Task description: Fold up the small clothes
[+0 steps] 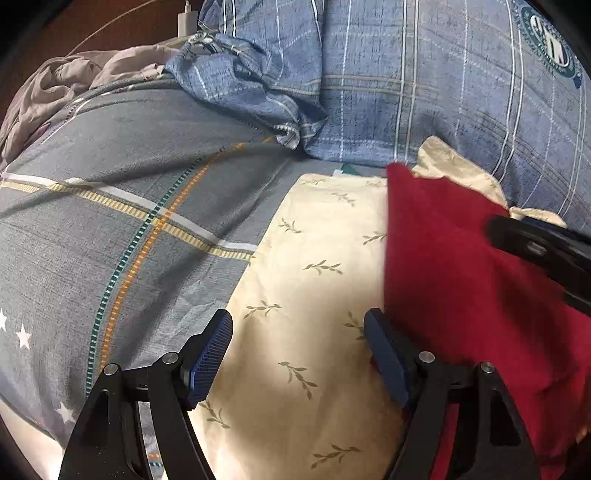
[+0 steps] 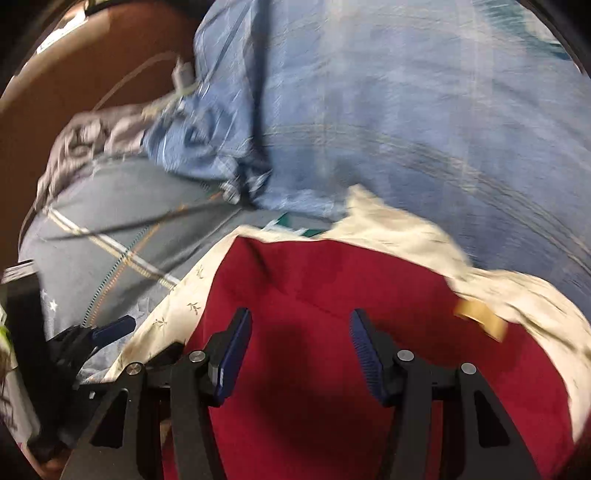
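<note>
A dark red garment [image 1: 461,280] lies on a cream cloth with a leaf print [image 1: 317,280] on the bed. My left gripper [image 1: 299,354] is open and empty over the cream cloth, its right finger at the red garment's left edge. My right gripper [image 2: 301,354] is open and empty just above the red garment [image 2: 332,295], which fills the lower part of the blurred right wrist view. A tan label [image 2: 480,319] shows at the garment's right edge. The right gripper also shows at the right of the left wrist view [image 1: 543,258].
The bed has a grey plaid sheet [image 1: 110,221]. A blue plaid duvet [image 1: 424,92] is heaped at the back. A crumpled grey cloth [image 1: 66,81] lies at the far left. A white charger [image 1: 184,22] and cable sit by the brown headboard.
</note>
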Available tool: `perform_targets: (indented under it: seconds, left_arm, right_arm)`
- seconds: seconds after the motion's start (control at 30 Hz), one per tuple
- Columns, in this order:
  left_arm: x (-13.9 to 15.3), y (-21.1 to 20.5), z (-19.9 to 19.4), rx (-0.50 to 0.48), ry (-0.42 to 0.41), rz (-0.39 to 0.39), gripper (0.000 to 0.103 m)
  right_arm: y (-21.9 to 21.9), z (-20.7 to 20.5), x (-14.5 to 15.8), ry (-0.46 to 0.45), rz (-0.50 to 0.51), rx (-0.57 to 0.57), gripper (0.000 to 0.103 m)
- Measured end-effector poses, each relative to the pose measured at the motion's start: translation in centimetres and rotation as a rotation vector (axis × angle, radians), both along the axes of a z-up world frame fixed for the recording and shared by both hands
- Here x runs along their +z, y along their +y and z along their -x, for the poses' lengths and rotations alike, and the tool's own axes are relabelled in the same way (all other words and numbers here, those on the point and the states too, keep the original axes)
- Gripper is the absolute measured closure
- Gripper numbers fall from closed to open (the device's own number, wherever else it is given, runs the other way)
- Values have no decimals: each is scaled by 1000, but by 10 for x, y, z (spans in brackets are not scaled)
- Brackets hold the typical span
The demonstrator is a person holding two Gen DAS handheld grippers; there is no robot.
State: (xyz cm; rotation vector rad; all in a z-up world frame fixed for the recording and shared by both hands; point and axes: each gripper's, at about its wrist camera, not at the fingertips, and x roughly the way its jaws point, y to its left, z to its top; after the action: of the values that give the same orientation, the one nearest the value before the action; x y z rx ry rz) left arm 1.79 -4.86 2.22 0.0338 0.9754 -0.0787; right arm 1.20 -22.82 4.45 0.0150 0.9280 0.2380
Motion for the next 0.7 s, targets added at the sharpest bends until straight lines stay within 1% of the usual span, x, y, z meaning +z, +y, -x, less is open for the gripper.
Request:
perform_targets:
  seconds: [0.07,0.13,0.2,0.23,0.27,0.3,0.33,0.37,0.4,0.47,0.5,0.53,0.57,0.6,0.63,0.7]
  left_arm:
    - [-3,1,-4,2,19,16,31]
    - [-3,2,-7,0,21,26,31]
    - [-1,1,-8,-3,5,14,31]
    - [0,0,-9,-2,-4,6,31]
    - [1,0,-9,0,-12,-3,31]
    - [2,0,-8,3,-18,-7,31]
    - [2,0,-8,8,-21,-5,31]
    - [2,1,-8,11,-21,1,31]
    - [1,2,-8,13,-17,5,31]
    - [-1,3,-8,16,-10,4,31]
    - [0,4,-8,19,-10,7,31]
    - [1,4,-8,20,-10,11,31]
    - [2,5,-8,21,-12,20,31]
    - [3,5,-8,21,-14,24,31]
    - [3,6,-8,22,-18,26,31]
    - [4,7,-7,22,-22,26,31]
  right_arm:
    - [7,-11,-8,4,19,22,45]
    - [11,-27,-23,58,40,72,45]
    - [11,-30,-39,105,69,89,44]
    - [12,-29,-44,101,71,99,45]
    - [12,-26,-46,73,76,101,46]
    - [12,-24,-46,55,80,98,52]
    - [13,-23,-46,51,79,101,65]
    - [15,-22,-44,49,79,112,73]
    - [15,-21,-40,53,75,127,79]
    - [12,-22,-31,56,48,128,77]
    - [6,-20,-27,54,28,126,73]
    - [3,-20,-24,50,22,129,60]
    - [0,-19,-23,44,31,133,53]
    - [-3,-18,-23,39,49,135,43]
    - [-4,-17,-25,38,67,145,43]
    - [-5,-15,-33,67,94,177,45]
